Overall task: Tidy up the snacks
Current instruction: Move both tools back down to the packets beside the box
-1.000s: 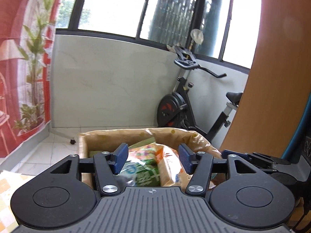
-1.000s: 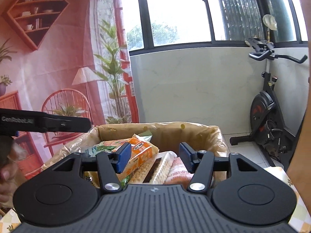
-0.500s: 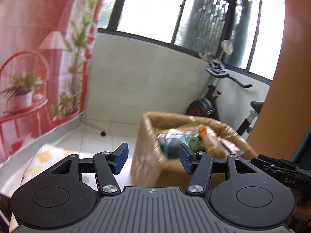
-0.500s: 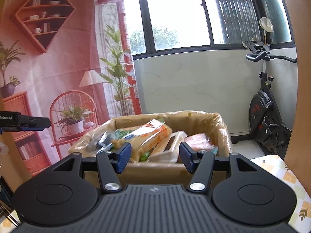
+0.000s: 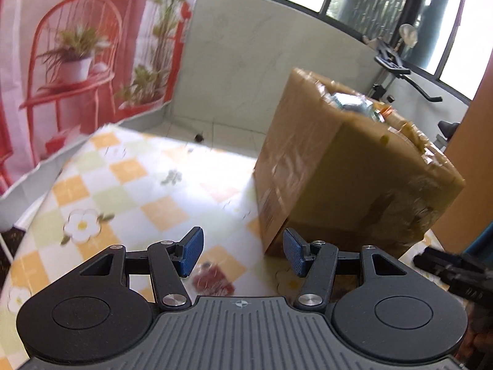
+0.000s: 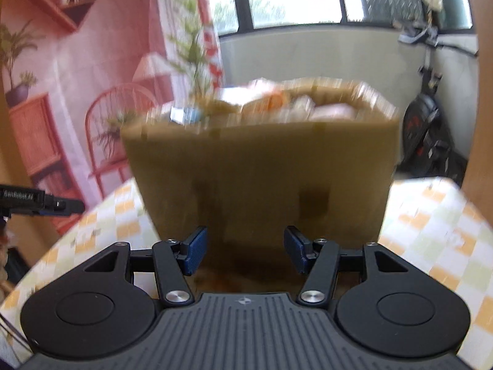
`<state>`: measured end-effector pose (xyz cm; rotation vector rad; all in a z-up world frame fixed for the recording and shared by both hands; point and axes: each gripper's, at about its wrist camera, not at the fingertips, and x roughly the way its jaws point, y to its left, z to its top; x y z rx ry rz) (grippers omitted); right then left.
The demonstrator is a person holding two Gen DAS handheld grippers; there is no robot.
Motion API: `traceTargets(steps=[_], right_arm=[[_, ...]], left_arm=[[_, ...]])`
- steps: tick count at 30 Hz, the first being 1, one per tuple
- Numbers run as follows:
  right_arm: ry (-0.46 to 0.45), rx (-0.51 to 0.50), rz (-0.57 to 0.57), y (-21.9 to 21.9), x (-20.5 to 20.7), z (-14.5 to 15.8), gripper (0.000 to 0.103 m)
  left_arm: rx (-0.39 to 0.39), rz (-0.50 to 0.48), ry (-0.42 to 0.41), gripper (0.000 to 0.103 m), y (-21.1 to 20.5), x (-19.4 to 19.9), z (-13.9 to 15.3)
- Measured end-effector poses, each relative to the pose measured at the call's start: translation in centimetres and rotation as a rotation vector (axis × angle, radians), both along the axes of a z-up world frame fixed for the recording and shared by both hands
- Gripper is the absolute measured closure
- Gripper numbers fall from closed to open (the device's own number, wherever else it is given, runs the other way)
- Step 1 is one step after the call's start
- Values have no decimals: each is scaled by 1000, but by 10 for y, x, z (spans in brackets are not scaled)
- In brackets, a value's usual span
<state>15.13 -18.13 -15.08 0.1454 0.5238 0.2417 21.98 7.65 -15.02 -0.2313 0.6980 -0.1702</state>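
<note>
Both the left tool [image 5: 242, 254] and the right tool [image 6: 243, 254] hang open and empty low before the snack-filled cardboard box [image 5: 345, 166] on the checked table [image 5: 123, 185], so unpacking seems barely begun; next, probably reaching inside for a packet.

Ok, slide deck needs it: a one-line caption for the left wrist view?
Open left tongs over the checked tablecloth, beside a snack-filled cardboard box.

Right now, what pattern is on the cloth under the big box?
The tablecloth is checked in orange, pale green and white, with white flowers; the left wrist view shows it best.
</note>
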Motion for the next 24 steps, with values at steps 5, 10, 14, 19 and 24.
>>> traceTargets(steps=[5,10,14,19,24], right_arm=[[112,-17,85,17,12,-33,45],[201,-54,148,35,22,-58,45],[243,-84,172,46,31,-71,45],[259,-118,180,54,42,-82,45],[266,-136,171,58,51,-91,45]], left_arm=[[30,36,20,43,6,-6,-15],[34,73,52,43,12,-6,-27],[33,77,71,43,11,-8,-34],[24,64,85,43,5,-15,-41],[33,63,103,43,3,-16,-46]])
